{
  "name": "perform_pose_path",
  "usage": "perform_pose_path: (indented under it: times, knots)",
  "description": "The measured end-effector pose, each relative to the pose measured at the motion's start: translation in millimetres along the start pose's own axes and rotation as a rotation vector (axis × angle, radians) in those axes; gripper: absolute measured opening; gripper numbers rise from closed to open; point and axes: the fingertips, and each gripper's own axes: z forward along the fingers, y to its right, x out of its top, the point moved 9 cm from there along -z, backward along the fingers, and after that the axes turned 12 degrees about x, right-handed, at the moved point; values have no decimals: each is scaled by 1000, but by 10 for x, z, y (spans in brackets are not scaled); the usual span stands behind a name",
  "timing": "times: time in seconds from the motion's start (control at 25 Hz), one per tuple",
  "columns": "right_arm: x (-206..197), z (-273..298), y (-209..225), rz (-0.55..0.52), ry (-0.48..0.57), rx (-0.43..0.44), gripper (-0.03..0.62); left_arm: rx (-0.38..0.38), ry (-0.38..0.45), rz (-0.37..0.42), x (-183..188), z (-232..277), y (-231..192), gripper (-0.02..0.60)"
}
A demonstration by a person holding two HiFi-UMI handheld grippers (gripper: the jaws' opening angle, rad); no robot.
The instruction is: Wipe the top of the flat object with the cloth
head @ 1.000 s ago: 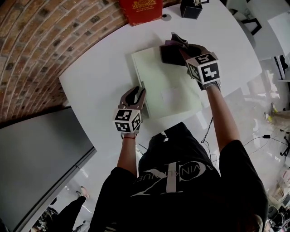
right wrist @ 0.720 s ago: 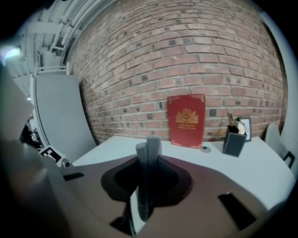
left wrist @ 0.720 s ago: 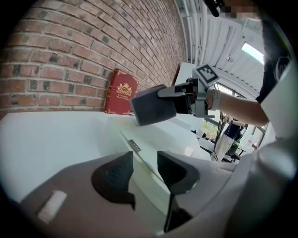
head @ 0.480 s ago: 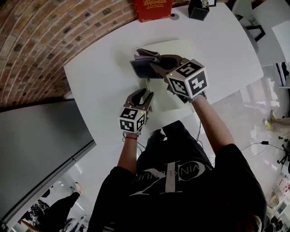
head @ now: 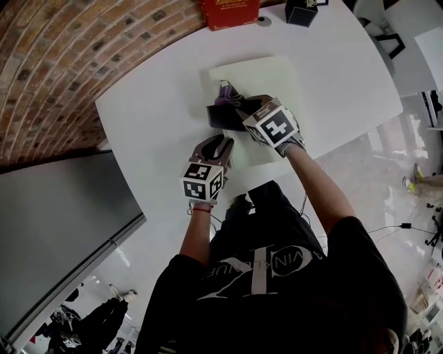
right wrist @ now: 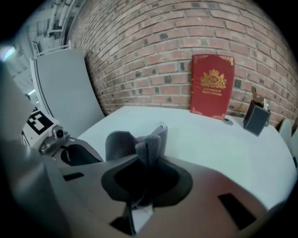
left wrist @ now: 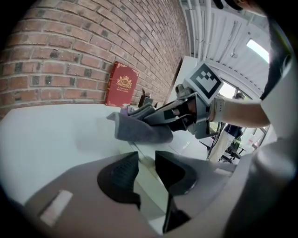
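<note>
A pale green flat board point(head: 266, 79) lies on the white round table point(head: 152, 117). My right gripper point(head: 237, 114) is shut on a grey cloth point(head: 223, 110) and presses it on the board's left part. In the right gripper view the cloth point(right wrist: 139, 142) sticks up bunched from between the jaws point(right wrist: 144, 160). My left gripper point(head: 219, 147) sits at the board's near left edge. Its jaws point(left wrist: 147, 160) are closing, with the board's edge point(left wrist: 153, 183) between pads that stand slightly apart. The left gripper view shows the cloth point(left wrist: 139, 132) just ahead.
A red book point(head: 230, 12) stands against the brick wall at the table's far side, with a small black box point(head: 302, 12) to its right. A grey panel point(right wrist: 65, 88) stands left of the table. The person's legs are close to the table's near edge.
The right gripper has swept the cloth from the board's far right corner to its left side, then nearer to the left gripper. The left gripper stays at the board's edge.
</note>
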Motion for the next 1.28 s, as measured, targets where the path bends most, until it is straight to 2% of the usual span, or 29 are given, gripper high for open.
perform_pose_path:
  times: [0.16,0.44,0.88,1.04,1.12,1.2,1.28]
  knots:
    - [-79,-136,89,7,-1,-16,58,0,-5,-1,-9,-4,-1,121]
    - [-404,-427,334,70,-2,-107,58,-16,0,-8,-16,-1,-20,121]
    - [-762,-1003,652,137,22,-225,58,-34,-2,-81,-32,12,-42,121]
    - [-869,-1159,749,181,31,-281,58,-33,-14,-122,-42,15,-45,121]
    - [-905,-1224,775,162,23,-343,58,-38,-11,-155,-49,17,-58,123]
    - [-885,-1327,747,119,53,-412,58,-55,28,-197,-49,3,-76,123]
    - [-802,-1440,649,98,138,-432,57,-85,87,-244,-46,-39,-107,149]
